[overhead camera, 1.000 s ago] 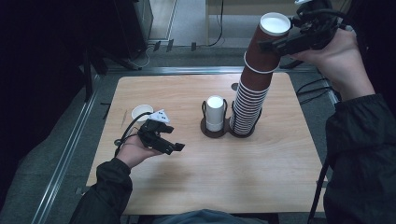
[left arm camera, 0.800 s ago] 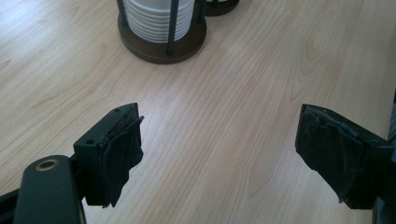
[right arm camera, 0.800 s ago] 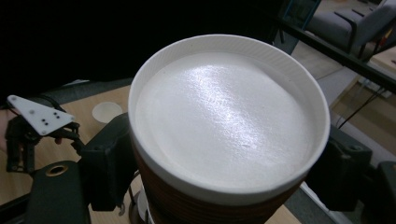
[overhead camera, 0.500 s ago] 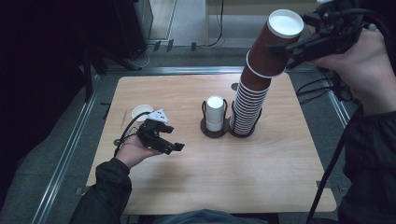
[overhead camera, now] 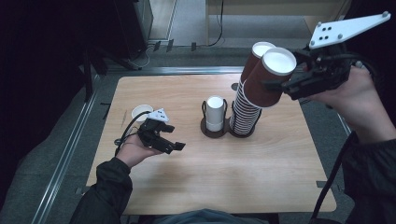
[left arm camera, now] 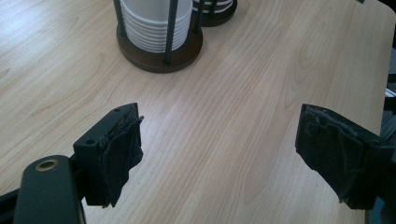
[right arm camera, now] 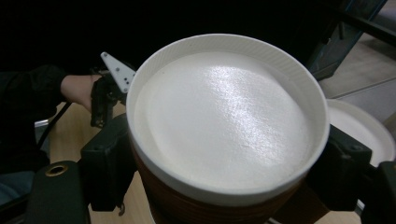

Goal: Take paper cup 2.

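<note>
The brown paper cup (overhead camera: 270, 77) is clamped between the fingers (right arm camera: 106, 168) of the right gripper (overhead camera: 299, 84), held tilted in the air above the far right part of the bench (overhead camera: 210, 186), its white inside facing the camera. A second ago it sat higher and farther right, clear of the tall stack of brown cups (overhead camera: 246, 109); now it has come back down and left until it hangs just beside the stack's top cup (whether the two touch I cannot tell). In my judgement one cup has been pulled free of the stack, so the separating is done and the next thing is to set it down somewhere on the bench.

The stack stands in a dark holder (overhead camera: 226, 132) near the middle of the bench, with a shorter pile of white cups (overhead camera: 215, 112) in the ring beside it. A small white cup (overhead camera: 141, 112) stands toward the left edge.

The left gripper (overhead camera: 161, 140) rests low over the left half of the bench, its fingers (left arm camera: 119, 154) wide apart and empty, unchanged over the last second.
</note>
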